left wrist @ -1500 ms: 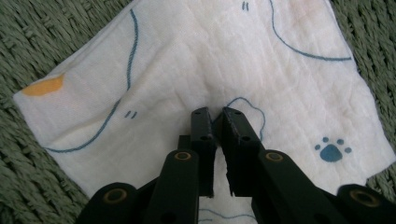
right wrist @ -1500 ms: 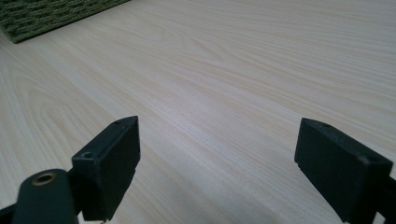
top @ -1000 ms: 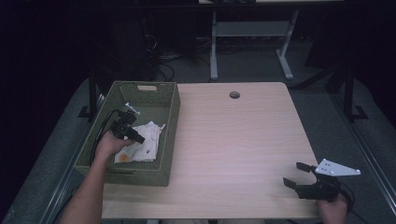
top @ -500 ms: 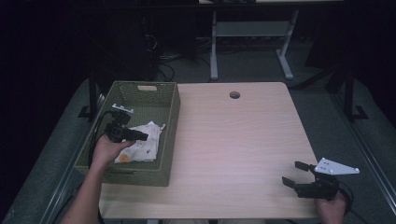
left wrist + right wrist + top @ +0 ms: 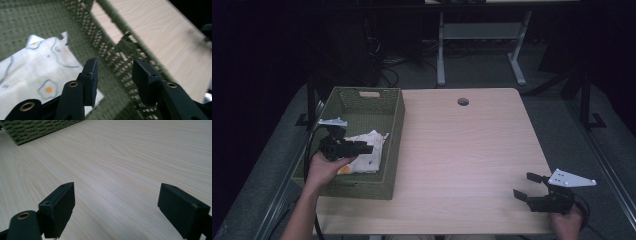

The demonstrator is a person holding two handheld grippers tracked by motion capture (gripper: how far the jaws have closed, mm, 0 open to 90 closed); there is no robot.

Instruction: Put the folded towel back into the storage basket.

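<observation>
The cloth (image 5: 364, 150) at the basket's (image 5: 394, 130) 6 o'clock looks light and limp; pinch a raised fold. Left gripper (image 5: 115, 72) and right gripper (image 5: 116, 207) both gape, empty.

Two black grippers, left (image 5: 362, 148) and right (image 5: 528, 186), brass-ringed screw holes, grey three-cornered plates.

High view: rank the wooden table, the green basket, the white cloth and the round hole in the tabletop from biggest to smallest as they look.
1. wooden table
2. green basket
3. white cloth, partly hidden by the left gripper
4. round hole
</observation>
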